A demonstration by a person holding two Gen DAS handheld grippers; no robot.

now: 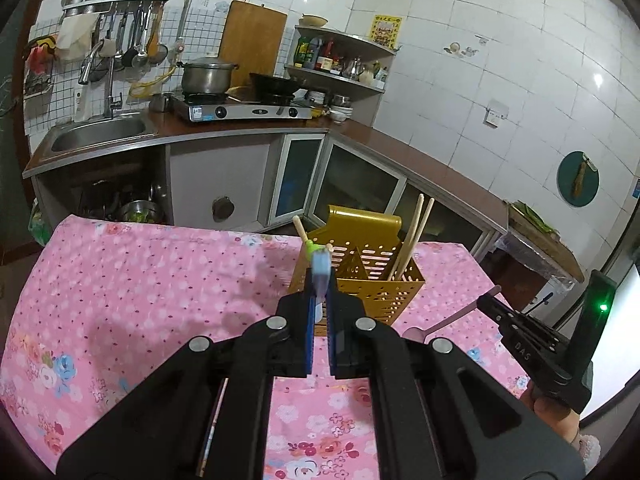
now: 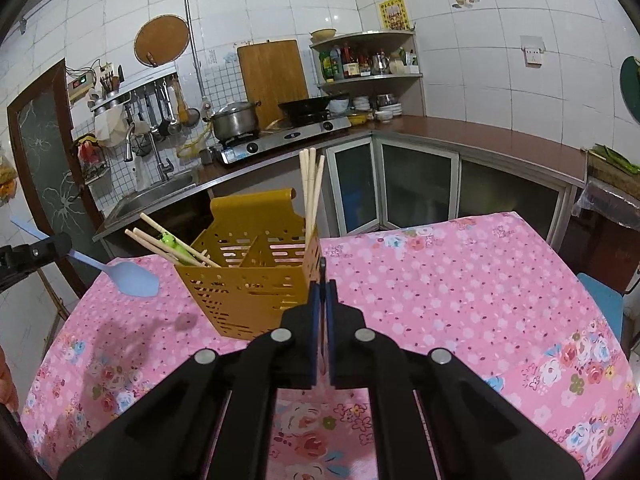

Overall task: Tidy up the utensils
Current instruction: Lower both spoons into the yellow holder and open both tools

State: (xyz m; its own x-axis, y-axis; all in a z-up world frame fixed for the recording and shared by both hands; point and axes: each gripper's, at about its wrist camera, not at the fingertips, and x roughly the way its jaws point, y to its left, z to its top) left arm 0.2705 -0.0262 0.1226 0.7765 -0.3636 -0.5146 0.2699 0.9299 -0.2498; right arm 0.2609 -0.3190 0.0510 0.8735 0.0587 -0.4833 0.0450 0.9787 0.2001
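I am gripping the blue spoon (image 2: 132, 276) by its handle in the left gripper (image 1: 320, 280), holding it above the counter (image 2: 460, 280) at nine o'clock of the yellow caddy (image 2: 248, 276). Right gripper (image 2: 323, 280) fingers are sitting closed, empty, beside the caddy's chopsticks (image 2: 310, 188).

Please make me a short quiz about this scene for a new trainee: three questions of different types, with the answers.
1. True or false: the right hand-held gripper is shut on a pink spoon.
2. The left hand-held gripper holds: A) a blue spoon B) a fork C) a knife.
3. What stands nearly upright at the right end of the yellow holder?

Key: 1 true; 2 A; 3 chopsticks.
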